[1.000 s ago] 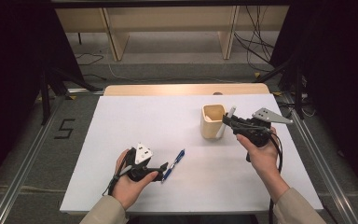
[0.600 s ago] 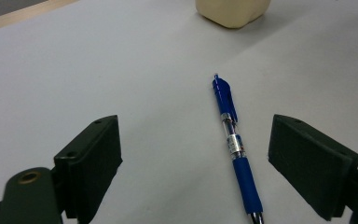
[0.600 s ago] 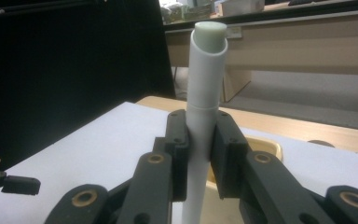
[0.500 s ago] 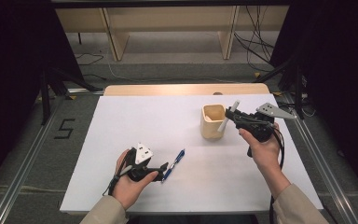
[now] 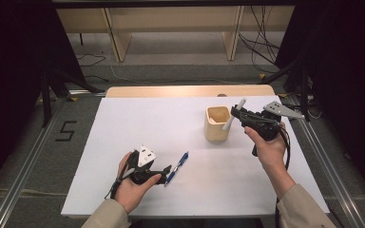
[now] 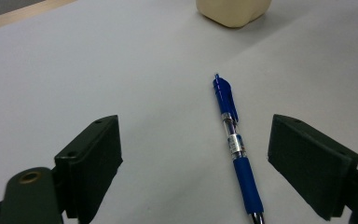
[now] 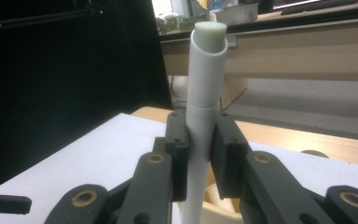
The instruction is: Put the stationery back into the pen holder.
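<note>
Holding the white marker (image 7: 206, 98) clamped in my right tongs (image 5: 237, 115), its lower end over the beige cup (image 5: 217, 123). Risk: tilted marker may catch the rim and tip the cup. Left tongs (image 6: 196, 154) gape, released, straddling the blue pen (image 6: 235, 144) on the table (image 5: 138, 123); closing skewed could roll the pen away.
</note>
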The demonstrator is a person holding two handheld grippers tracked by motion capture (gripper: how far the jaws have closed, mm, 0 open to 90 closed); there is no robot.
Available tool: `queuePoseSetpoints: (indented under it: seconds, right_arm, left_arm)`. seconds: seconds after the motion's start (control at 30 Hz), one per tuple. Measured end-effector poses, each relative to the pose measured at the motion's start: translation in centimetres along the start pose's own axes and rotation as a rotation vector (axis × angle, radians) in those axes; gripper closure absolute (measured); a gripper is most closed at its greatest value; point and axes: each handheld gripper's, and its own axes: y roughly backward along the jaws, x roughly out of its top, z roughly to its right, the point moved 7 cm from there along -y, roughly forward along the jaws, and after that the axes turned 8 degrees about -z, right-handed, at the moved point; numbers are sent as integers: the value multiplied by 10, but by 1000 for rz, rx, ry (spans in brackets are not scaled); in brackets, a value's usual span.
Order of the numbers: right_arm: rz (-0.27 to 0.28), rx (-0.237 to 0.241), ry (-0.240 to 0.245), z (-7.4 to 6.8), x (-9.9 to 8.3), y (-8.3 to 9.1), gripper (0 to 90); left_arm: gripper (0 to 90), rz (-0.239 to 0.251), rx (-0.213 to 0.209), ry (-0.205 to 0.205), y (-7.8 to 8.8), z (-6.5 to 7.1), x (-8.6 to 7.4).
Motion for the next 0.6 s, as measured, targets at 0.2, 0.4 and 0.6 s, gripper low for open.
queuePoseSetpoints:
  seconds: [0.2,0.4,0.6]
  right_arm:
    - [14,-9,-1,3,3,-1,784]
    - [28,-9,-7,3,8,-1,784]
    - [37,-14,-4,4,10,-2,784]
  left_arm:
    - [172,0,-3,1,0,0,0]
    - [173,0,-8,5,-1,1,0]
    - [172,1,-6,3,0,1,0]
